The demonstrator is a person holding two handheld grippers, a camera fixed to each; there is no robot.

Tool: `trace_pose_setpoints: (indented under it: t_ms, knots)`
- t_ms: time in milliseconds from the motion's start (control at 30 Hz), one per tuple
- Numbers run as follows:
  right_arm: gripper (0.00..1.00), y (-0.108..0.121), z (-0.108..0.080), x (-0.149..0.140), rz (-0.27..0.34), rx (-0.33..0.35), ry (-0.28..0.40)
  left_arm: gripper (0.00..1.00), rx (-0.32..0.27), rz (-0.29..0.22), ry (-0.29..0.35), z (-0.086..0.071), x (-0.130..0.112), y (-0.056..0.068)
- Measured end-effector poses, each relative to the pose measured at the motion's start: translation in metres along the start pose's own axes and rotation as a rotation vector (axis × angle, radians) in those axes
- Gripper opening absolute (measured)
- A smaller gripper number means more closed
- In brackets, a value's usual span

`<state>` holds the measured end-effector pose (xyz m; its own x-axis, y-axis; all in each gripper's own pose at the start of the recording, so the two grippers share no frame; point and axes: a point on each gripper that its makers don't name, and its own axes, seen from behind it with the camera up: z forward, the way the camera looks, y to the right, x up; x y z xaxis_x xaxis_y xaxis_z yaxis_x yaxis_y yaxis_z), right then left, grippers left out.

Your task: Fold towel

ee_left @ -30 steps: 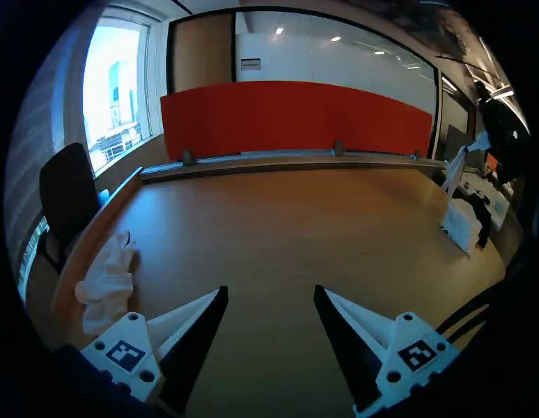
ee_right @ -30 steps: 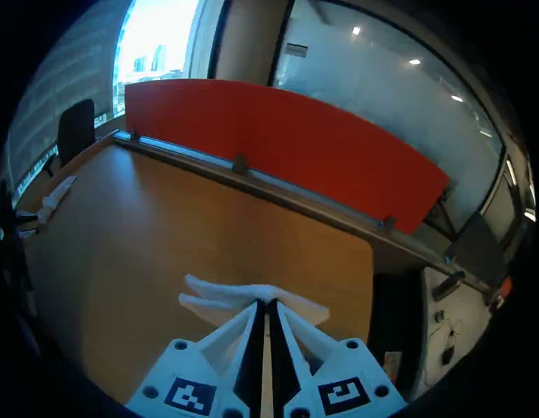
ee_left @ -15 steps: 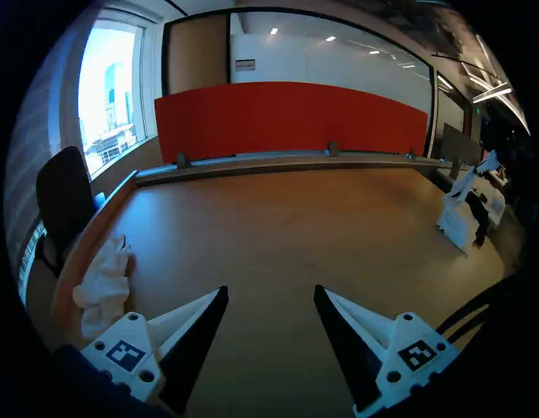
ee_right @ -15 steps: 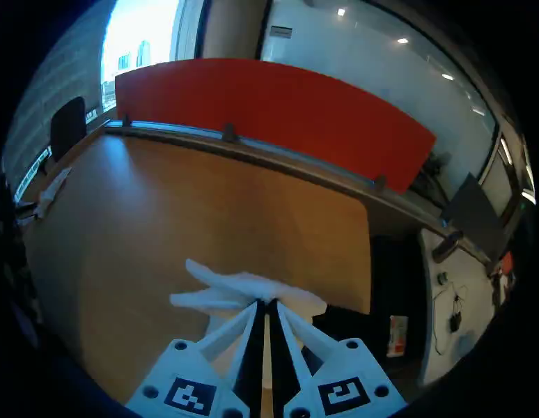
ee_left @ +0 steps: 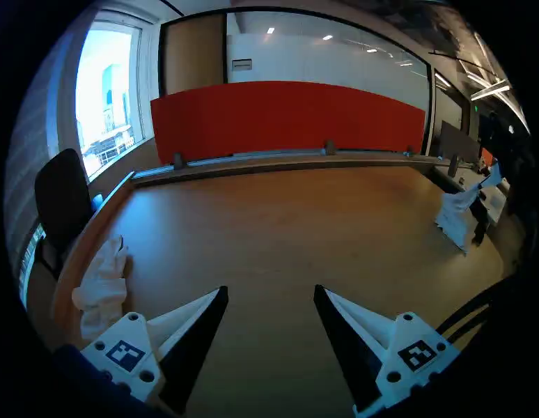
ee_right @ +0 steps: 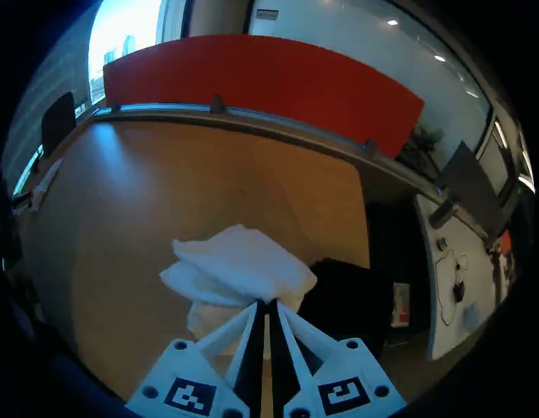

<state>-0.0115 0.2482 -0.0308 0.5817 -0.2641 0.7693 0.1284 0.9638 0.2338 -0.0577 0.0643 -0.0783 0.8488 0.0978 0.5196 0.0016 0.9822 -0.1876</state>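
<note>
Towel: white, bunched into loose folds, gathered at the tips of the right claw near one corner of the table. In the left gripper view it shows as a pale, draped shape at the far right side of the table.
Right claw: both fingers pressed together, the cloth pinched between them. Whether the towel's underside touches the wood cannot be told.
Left claw: fingers spread wide apart, nothing between them, poised over bare wood well away from the towel.
Table edges: in the right gripper view the wood ends in a straight edge just right of the towel, with a dark gap beyond it and a white desk past that. A metal rail runs along the far edge, under a red partition.
Crumpled white cloth: heaped at the table's left rim in the left gripper view, just beside the left claw's near finger. It appears again, small, at the left rim in the right gripper view.
Open room: a broad stretch of bare wood lies between the two claws and runs on to the partition.
Beyond the rim: a dark chair stands off the table's left side, below a bright window.
</note>
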Motion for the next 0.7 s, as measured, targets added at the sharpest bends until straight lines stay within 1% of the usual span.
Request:
trace_pose_setpoints:
  t_ms: [367,700]
  knots:
    - [0.05,0.013,0.014,-0.044,-0.017,-0.041,-0.099,0.91,0.005,0.002,-0.002,-0.002,-0.001,0.000]
    - [0.05,0.015,0.026,-0.070,-0.019,-0.058,-0.155,0.91,0.011,0.003,-0.002,-0.004,-0.001,0.001]
